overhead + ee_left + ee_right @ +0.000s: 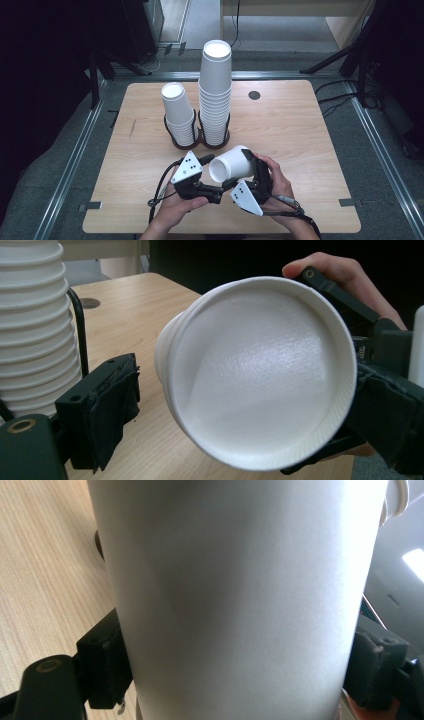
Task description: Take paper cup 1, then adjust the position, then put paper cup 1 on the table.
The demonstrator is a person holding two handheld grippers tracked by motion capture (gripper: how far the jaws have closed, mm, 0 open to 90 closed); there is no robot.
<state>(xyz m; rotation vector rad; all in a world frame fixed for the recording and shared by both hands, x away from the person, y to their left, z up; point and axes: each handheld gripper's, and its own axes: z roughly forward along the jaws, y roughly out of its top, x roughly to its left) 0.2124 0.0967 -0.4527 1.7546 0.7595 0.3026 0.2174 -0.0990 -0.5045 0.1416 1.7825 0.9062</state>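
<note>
1. While the right gripper (243, 161) clamps a white paper cup (231, 163) on its side above the wooden table (295, 130), its mouth faces the left gripper (212, 161).
2. Left jaws stand apart, pressing on nothing.

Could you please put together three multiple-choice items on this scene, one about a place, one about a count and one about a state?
1. Where does the taller cup stack stand relative to the shorter cup stack in the high view?
A. To its right
B. To its left
C. On top of it

2. How many cup stacks stand in the black wire holder?
A. One
B. Two
C. Four

3. How is the loose white cup held?
A. Standing on the table
B. Clamped sideways in the right gripper
C. Nested on a stack

Answers: 1 A, the taller stack is on the right. 2 B, two stacks fill the holder. 3 B, the right gripper's jaws press both walls of the cup.
</note>
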